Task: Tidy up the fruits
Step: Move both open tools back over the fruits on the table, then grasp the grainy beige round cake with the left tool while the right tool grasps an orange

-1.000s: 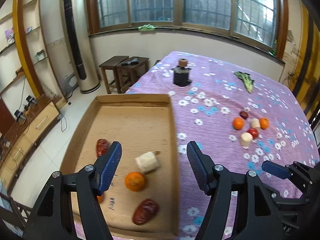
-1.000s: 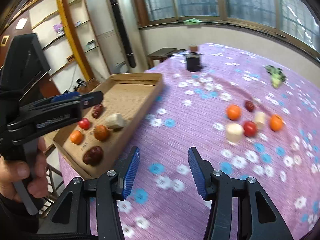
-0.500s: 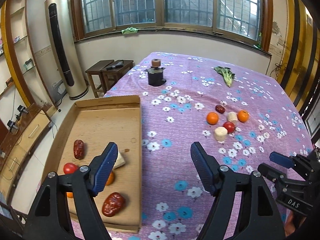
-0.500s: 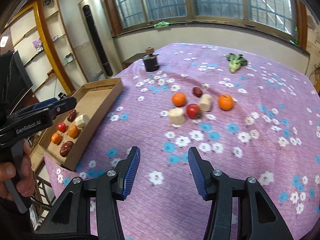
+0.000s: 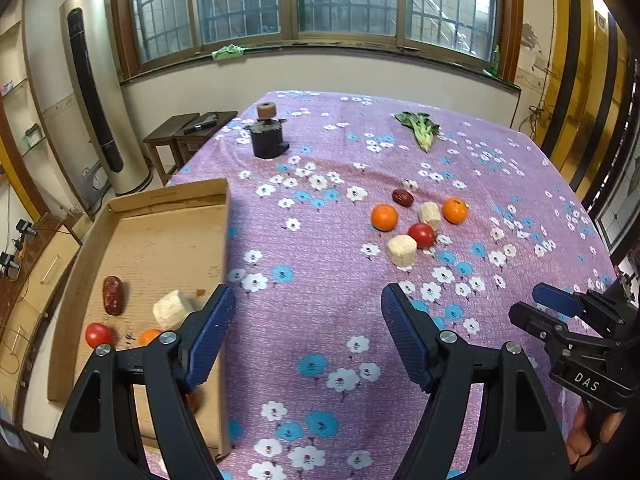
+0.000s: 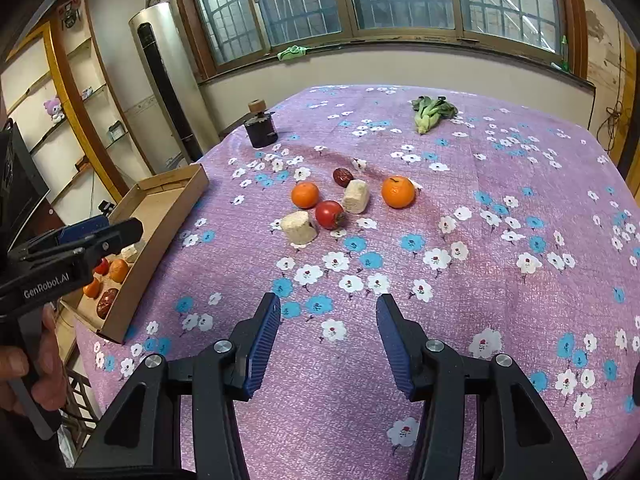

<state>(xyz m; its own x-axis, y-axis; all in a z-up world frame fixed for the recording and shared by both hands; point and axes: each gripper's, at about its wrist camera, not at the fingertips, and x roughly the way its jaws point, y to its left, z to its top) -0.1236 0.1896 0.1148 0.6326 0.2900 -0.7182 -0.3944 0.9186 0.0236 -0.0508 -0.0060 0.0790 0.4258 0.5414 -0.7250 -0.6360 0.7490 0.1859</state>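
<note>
Holding both grippers, left & right, w/ jaws apart & empty above the tablecloth, we risk nudging the tomato into the packed loose fruit cluster, well away from the cardboard tray, scattering pieces.

Both wrist views toward shared tablecloth

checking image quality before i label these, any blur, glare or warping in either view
Left wrist view: sharp, heavy fisheye bend along the window frame, dark corners. Right wrist view: also sharp, the fruit on the table crisp, same bend; soft daylight, no glare, only faint shadows.
</note>
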